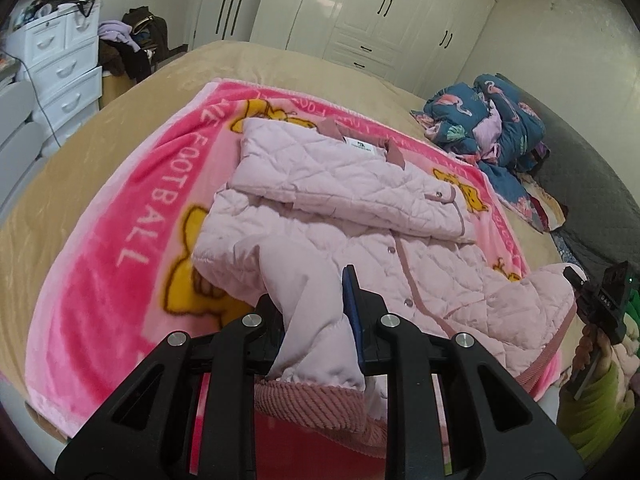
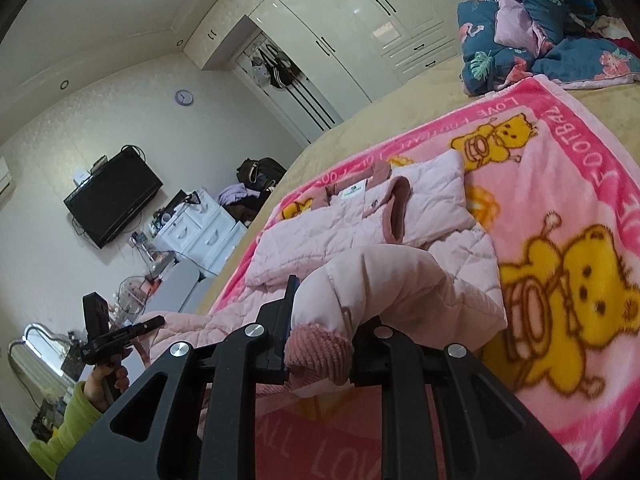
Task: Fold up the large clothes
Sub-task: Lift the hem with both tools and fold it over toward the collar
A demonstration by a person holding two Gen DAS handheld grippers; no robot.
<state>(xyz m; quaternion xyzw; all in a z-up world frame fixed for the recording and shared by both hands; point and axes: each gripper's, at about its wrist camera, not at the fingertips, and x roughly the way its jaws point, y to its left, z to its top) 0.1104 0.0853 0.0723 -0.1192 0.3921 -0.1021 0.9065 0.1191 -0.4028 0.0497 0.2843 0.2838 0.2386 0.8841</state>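
A pale pink quilted jacket (image 1: 344, 184) lies on a pink cartoon blanket (image 1: 120, 216) spread over the bed, its sleeves folded across the chest and collar at the far end. My left gripper (image 1: 316, 312) is shut on the jacket's bottom hem near one corner, lifting a bunch of fabric with the ribbed trim hanging below. My right gripper (image 2: 320, 332) is shut on the other hem corner of the jacket (image 2: 360, 220), also raised. The right gripper (image 1: 592, 296) shows at the right edge of the left wrist view, the left gripper (image 2: 120, 332) at the lower left of the right wrist view.
A crumpled blue flamingo-print quilt (image 1: 492, 120) sits at the far right of the bed. White drawers (image 1: 60, 68) and a pile of clothes (image 1: 128, 48) stand beyond the bed's left side. Wardrobes (image 1: 380, 12) line the back wall. A green sleeve (image 1: 592, 412) holds the right gripper.
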